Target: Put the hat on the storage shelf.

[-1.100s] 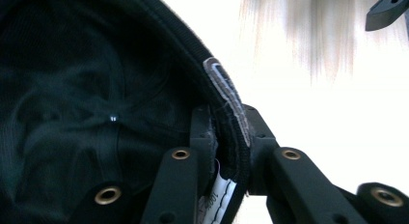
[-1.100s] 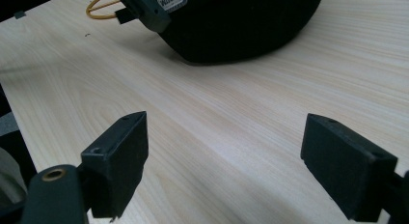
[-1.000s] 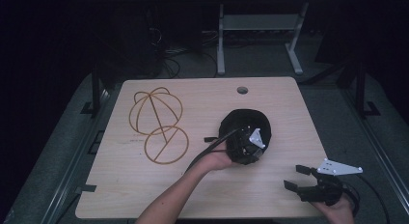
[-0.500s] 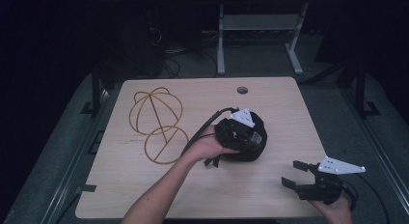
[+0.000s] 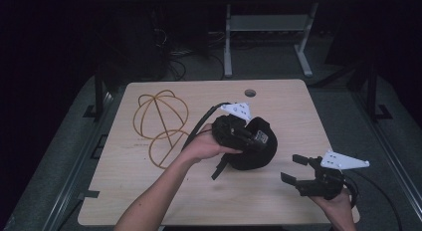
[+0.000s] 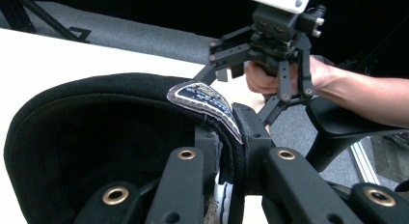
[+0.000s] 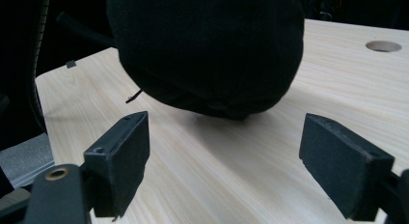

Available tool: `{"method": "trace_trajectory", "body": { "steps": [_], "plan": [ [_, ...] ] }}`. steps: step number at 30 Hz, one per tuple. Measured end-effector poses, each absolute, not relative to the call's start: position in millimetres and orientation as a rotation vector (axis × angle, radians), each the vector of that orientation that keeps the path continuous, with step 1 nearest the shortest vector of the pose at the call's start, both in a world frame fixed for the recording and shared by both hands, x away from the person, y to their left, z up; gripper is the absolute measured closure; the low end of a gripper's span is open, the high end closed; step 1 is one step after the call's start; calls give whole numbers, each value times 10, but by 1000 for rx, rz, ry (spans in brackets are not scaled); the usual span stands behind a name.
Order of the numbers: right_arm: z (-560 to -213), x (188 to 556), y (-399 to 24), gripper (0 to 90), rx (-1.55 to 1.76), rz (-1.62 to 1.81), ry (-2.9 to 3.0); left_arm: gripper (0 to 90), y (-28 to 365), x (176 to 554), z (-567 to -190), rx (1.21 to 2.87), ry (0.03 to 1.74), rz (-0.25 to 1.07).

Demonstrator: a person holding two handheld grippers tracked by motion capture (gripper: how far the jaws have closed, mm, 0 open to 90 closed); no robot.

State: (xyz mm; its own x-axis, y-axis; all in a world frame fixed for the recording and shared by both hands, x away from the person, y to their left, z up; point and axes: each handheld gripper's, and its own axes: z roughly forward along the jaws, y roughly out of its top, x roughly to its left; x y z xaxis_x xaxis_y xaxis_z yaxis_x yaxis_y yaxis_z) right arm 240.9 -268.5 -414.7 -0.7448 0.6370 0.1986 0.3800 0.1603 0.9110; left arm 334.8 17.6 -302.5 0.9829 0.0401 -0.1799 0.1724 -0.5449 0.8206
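Left hand-held gripper point(image 6: 226, 151) clamped on black cap point(image 5: 256, 151) rim (label patch visible), right hand-held gripper point(image 5: 294, 170) open at counter's point(image 5: 149, 191) 4 o'clock, empty

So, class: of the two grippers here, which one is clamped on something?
The left gripper, at the black cap: its jaws pinch the cap's rim beside the inner label. The right gripper sits open, holding nothing.

The room is dark, with light falling mainly on the pale wood-grain surface point(image 5: 149, 191), which has a round cable hole point(image 5: 250, 93) near its far edge. Grey carpet point(image 5: 64, 156) covers the floor around it. Beyond stands a white metal frame point(image 5: 263, 27), with loose cables point(image 5: 174, 57) on the floor nearby.
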Motion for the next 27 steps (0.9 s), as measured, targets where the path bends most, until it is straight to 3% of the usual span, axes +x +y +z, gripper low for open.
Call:
{"method": "trace_trajectory", "body": {
  "steps": [16,27],
  "plan": [
    [-4033,2625,-2600,161,929,1638,2201,815,-115,3225,-2833,2192,-15,-228],
    [-4130,2574,-2636,455,885,1706,2142,817,-280,3105,-2811,2241,-140,-271]
  ]
}}
